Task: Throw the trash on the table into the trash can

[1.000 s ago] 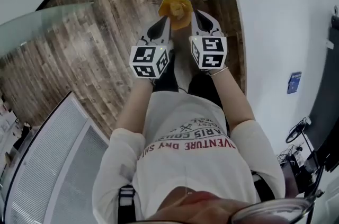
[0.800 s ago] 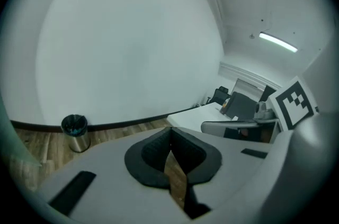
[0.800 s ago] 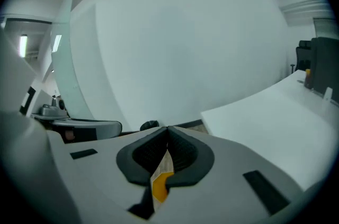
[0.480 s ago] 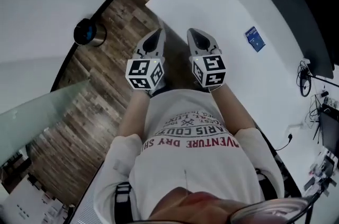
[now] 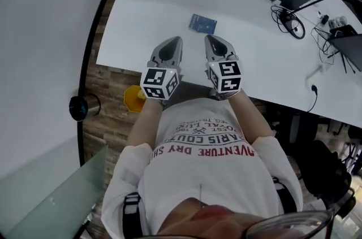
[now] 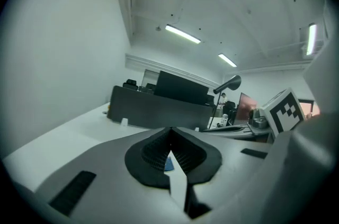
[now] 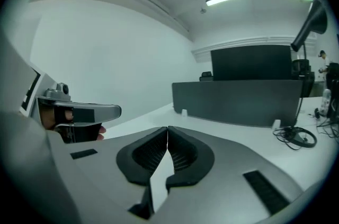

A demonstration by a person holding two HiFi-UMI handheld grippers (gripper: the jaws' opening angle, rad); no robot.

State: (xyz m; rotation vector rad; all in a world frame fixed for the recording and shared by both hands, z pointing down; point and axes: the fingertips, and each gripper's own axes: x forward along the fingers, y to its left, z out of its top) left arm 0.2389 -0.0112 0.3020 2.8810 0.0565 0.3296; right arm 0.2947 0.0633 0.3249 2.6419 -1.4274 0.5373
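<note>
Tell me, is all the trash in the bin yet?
Not quite. Done: hard to say, because the yellow bin on the floor is partly hidden and its contents can't be made out. In hand: nothing. The left gripper and right gripper are both shut and empty above the table edge. Left: a blue packet lies on the white table, probably the next thing to grab.

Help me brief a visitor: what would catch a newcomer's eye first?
The left hand-held gripper and right hand-held gripper, both shut and empty, hang side by side over the white table's near edge. Beyond them lies a blue card; a yellow object sits on the wood floor at left.
</note>
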